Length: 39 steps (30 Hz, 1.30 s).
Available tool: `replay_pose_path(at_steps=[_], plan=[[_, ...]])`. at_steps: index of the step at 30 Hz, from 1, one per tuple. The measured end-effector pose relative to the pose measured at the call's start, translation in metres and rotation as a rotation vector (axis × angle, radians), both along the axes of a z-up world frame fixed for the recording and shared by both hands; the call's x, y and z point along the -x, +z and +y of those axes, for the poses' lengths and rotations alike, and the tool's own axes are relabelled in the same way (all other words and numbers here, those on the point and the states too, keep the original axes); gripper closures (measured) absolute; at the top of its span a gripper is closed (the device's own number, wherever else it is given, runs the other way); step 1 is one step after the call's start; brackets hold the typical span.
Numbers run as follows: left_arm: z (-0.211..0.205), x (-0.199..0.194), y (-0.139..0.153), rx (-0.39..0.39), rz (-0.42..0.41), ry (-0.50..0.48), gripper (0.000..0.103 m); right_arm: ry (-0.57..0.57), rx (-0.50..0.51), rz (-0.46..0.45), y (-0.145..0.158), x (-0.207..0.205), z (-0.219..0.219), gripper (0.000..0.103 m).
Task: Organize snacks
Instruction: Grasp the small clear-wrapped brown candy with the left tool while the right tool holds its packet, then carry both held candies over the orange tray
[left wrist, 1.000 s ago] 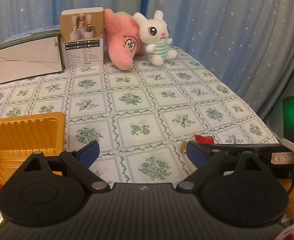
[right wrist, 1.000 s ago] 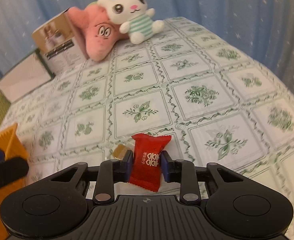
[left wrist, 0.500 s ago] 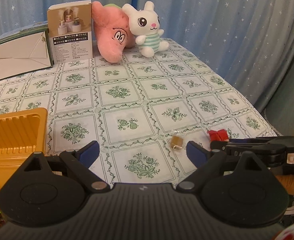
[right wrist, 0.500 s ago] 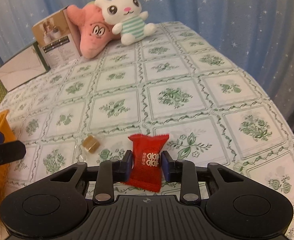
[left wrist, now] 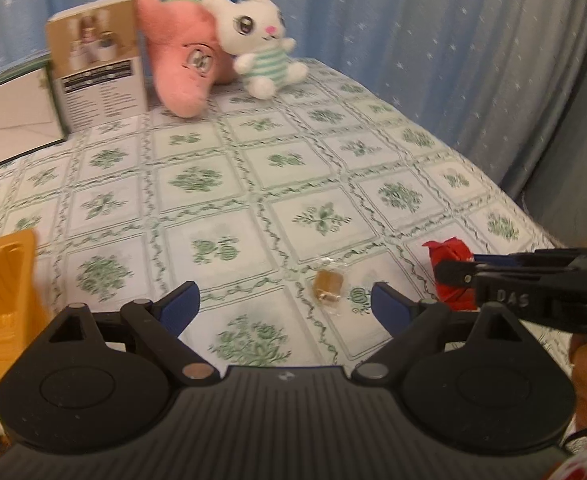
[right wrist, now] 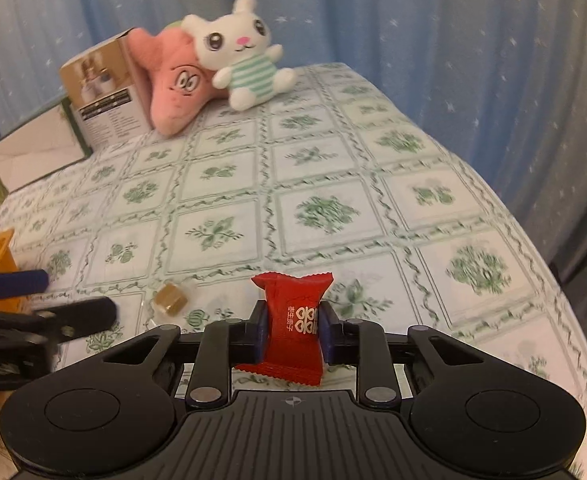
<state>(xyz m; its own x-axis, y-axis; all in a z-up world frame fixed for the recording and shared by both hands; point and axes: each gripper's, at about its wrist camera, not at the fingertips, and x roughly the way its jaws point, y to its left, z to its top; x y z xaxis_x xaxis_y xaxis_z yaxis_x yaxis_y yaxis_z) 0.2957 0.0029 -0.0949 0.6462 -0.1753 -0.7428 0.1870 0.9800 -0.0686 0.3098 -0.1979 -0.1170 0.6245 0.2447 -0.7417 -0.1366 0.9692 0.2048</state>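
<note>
My right gripper (right wrist: 292, 330) is shut on a red wrapped candy (right wrist: 295, 322) and holds it upright above the tablecloth; the candy also shows in the left wrist view (left wrist: 449, 258), beside the right gripper's side (left wrist: 533, 280). A small brown candy in clear wrap (left wrist: 327, 286) lies on the cloth just ahead of my left gripper (left wrist: 283, 306), which is open and empty. The brown candy also shows in the right wrist view (right wrist: 170, 298), left of the red one. An orange plastic tray (left wrist: 1, 280) sits at the left edge.
At the back stand a pink plush (right wrist: 173, 88), a white bunny plush (right wrist: 241, 60), a printed box (right wrist: 105, 96) and a flat white box (right wrist: 33, 152). Blue starred curtains hang behind. The table's right edge (right wrist: 553, 280) drops off close by.
Both views have swung right and closer to the brown candy. The right gripper still holds the red candy, lifted a little. The left gripper stays open.
</note>
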Motion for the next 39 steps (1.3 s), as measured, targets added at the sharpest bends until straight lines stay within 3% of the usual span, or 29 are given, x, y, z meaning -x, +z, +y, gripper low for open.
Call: replay_pose_path(at_steps=[4,7,12,19,22,32,39], plan=[[-0.013,-0.009,-0.012,0.002,-0.004,-0.05,0.03,-0.021,-0.013,-0.002,0.001,-0.002,-0.004,0.077],[-0.02,-0.016,-0.021,-0.001,-0.012,-0.086,0.035,-0.031,-0.012,0.008,0.0,-0.003,-0.005,0.077],[-0.021,-0.028,-0.035,-0.002,0.002,-0.091,0.063,-0.037,-0.029,0.019,-0.002,-0.004,-0.006,0.077],[-0.025,-0.03,-0.04,-0.025,-0.006,-0.125,0.074,-0.041,-0.033,0.02,-0.003,-0.005,-0.006,0.077],[-0.028,-0.029,-0.04,-0.042,-0.005,-0.14,0.084,-0.041,-0.033,0.022,-0.004,-0.004,-0.006,0.077],[-0.023,0.005,-0.029,-0.019,0.026,-0.071,0.085,-0.043,-0.046,0.005,0.0,0.002,-0.008,0.077],[-0.014,0.042,-0.014,0.018,0.039,-0.01,0.085,-0.021,-0.062,-0.001,0.007,0.035,0.001,0.077]])
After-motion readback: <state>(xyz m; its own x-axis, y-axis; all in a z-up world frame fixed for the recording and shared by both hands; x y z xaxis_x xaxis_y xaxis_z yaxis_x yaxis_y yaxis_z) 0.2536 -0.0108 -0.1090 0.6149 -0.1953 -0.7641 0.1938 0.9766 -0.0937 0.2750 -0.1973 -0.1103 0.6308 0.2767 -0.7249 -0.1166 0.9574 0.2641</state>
